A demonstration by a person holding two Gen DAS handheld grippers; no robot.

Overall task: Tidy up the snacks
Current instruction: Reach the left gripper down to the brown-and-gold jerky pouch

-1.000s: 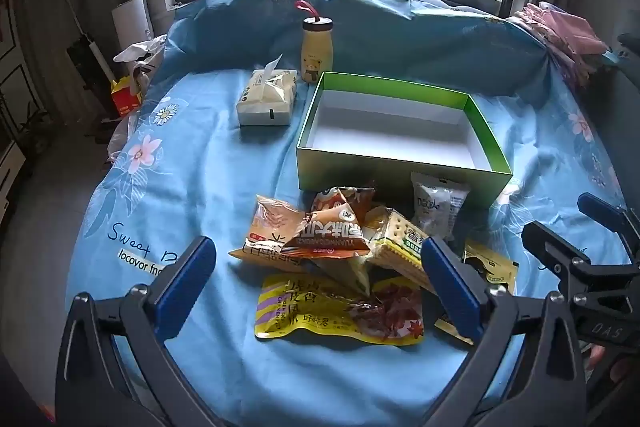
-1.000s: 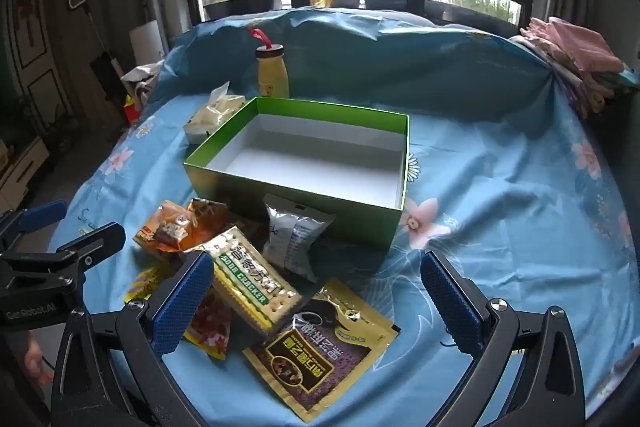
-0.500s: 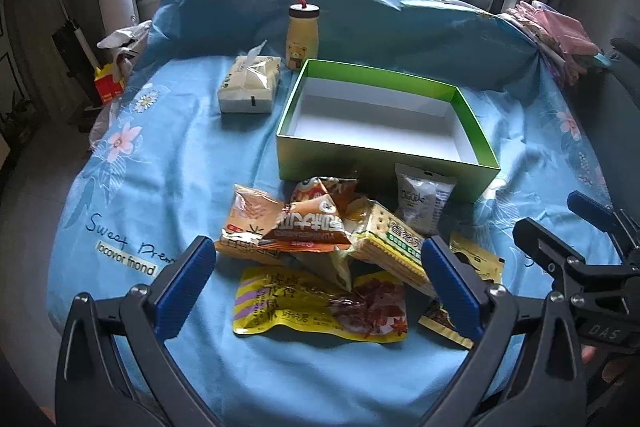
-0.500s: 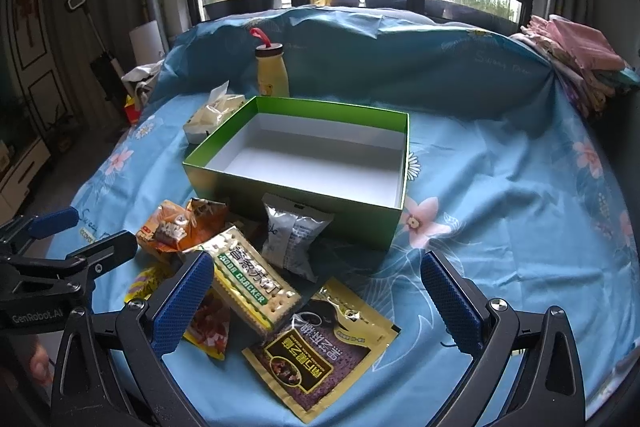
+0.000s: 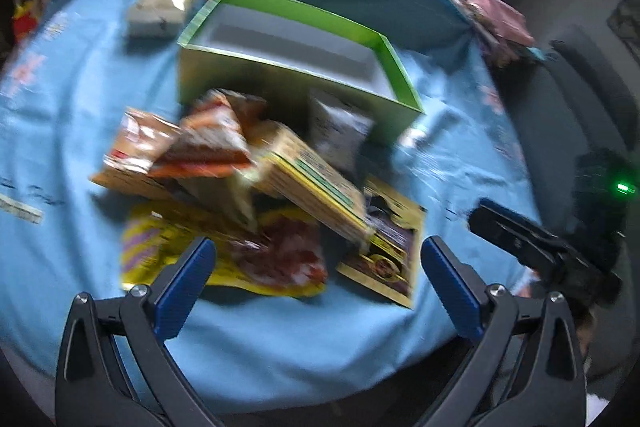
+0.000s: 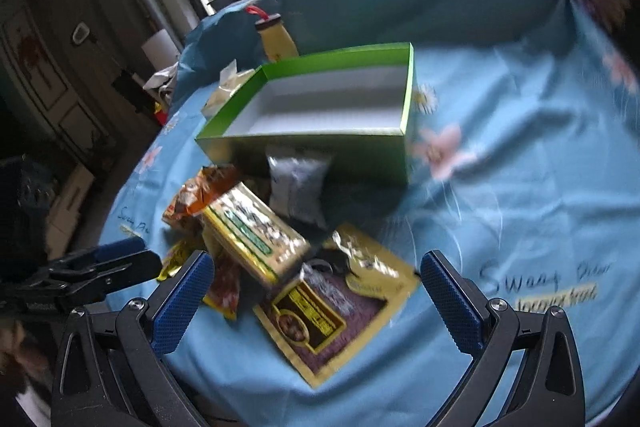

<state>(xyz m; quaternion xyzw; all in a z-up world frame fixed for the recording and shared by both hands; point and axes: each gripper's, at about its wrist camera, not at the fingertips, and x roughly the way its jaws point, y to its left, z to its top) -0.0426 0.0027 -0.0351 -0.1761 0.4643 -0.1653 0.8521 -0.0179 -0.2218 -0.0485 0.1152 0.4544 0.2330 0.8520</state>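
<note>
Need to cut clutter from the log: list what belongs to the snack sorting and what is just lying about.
Job:
green box, empty
cracker pack
silver pouch
dark pouch
orange packets
yellow packet
left gripper and right gripper, both open

Lying about:
yellow bottle
tissue pack
pink cloth

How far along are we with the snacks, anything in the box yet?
Done: nothing yet; the green box shows only its bare white floor. In hand: nothing; the left gripper and right gripper are both open and empty, poised over the pile. Left: every packet, including the cracker pack, dark pouch, silver packet and orange bags, lies on the blue cloth.
</note>
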